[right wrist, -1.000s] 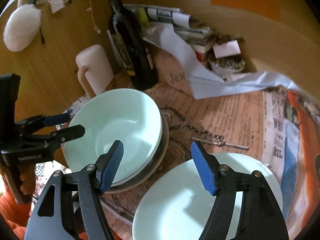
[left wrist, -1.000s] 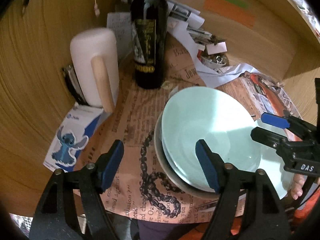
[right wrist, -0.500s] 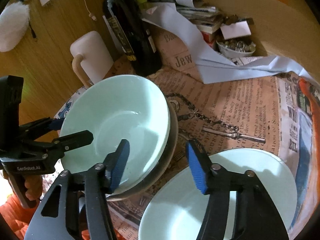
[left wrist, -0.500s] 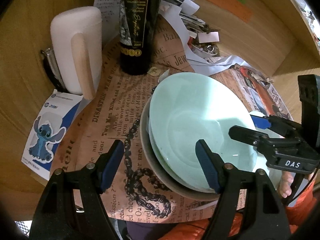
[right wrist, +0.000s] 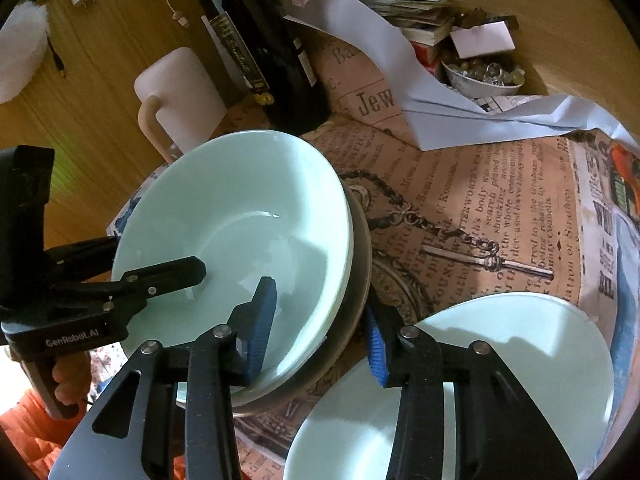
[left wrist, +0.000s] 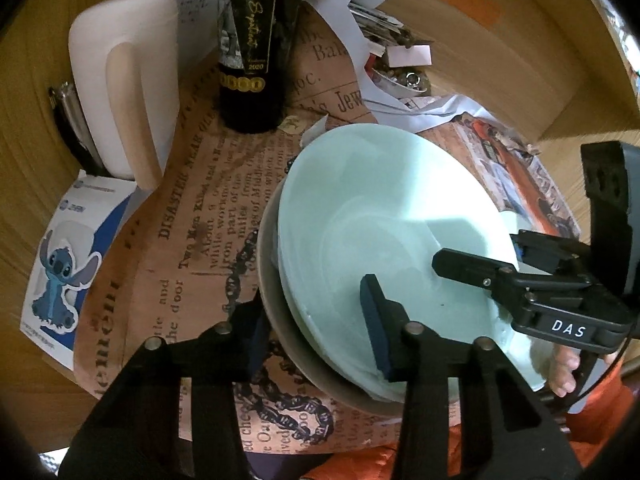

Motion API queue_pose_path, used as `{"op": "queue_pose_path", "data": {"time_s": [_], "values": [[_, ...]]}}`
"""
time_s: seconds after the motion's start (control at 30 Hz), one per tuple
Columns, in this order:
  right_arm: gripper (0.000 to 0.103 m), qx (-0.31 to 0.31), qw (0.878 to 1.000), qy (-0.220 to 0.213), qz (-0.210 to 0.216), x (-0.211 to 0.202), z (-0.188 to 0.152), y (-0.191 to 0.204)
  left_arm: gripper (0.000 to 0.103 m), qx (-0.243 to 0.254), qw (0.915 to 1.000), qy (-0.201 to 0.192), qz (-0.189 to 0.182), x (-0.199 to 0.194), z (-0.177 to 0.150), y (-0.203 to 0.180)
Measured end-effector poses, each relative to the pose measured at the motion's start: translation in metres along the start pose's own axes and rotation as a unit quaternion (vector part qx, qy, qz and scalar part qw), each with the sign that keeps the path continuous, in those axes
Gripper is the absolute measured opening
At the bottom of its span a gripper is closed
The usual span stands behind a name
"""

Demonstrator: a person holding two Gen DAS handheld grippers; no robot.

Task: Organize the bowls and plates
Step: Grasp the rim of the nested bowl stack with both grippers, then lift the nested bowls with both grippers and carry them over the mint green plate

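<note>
A stack of pale green bowls [left wrist: 380, 208] [right wrist: 240, 208] sits nested in a grey bowl [left wrist: 272, 304] [right wrist: 360, 264] on a newspaper-print mat. My left gripper [left wrist: 316, 328] straddles the stack's near-left rim, one pad outside the grey wall and one inside the top green bowl; its jaws are closing. My right gripper [right wrist: 318, 328] straddles the opposite rim the same way, jaws also closing. Each gripper shows in the other's view, the left gripper [right wrist: 160, 256] and the right gripper [left wrist: 476, 248]. A pale green plate [right wrist: 520, 360] lies to the right of the stack.
A dark wine bottle [left wrist: 252, 60] and a white mug [left wrist: 124, 92] stand behind the stack. Loose papers and a small dish of trinkets [right wrist: 484, 76] crowd the back. A cartoon sticker card [left wrist: 68, 256] lies at the left, on the wooden table.
Both grippers have sunk closer to the bowl stack and now straddle its rims. The jaws of both have narrowed around the rim.
</note>
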State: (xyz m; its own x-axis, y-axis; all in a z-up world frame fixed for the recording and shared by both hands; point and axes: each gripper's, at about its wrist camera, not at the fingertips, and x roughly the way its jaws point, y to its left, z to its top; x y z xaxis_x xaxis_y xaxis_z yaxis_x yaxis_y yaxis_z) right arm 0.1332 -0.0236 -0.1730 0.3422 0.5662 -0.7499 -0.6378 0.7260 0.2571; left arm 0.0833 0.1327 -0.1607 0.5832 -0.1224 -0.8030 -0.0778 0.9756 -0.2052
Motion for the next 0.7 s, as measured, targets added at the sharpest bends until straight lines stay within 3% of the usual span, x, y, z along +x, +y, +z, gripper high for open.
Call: {"op": "queue_pose_path", "data": {"time_s": [0.23, 0.7], "values": [[0.034, -0.001, 1.000, -0.010, -0.019, -0.002, -0.003, 0.003, 0.043, 0.014, 0.9988, -0.011, 0.045, 0.001, -0.001, -0.013], [0.032, 0.020, 0.999, -0.035, -0.015, -0.020, -0.002, -0.002, 0.043, 0.010, 0.9983, -0.027, 0.051, -0.005, 0.004, -0.019]]}}
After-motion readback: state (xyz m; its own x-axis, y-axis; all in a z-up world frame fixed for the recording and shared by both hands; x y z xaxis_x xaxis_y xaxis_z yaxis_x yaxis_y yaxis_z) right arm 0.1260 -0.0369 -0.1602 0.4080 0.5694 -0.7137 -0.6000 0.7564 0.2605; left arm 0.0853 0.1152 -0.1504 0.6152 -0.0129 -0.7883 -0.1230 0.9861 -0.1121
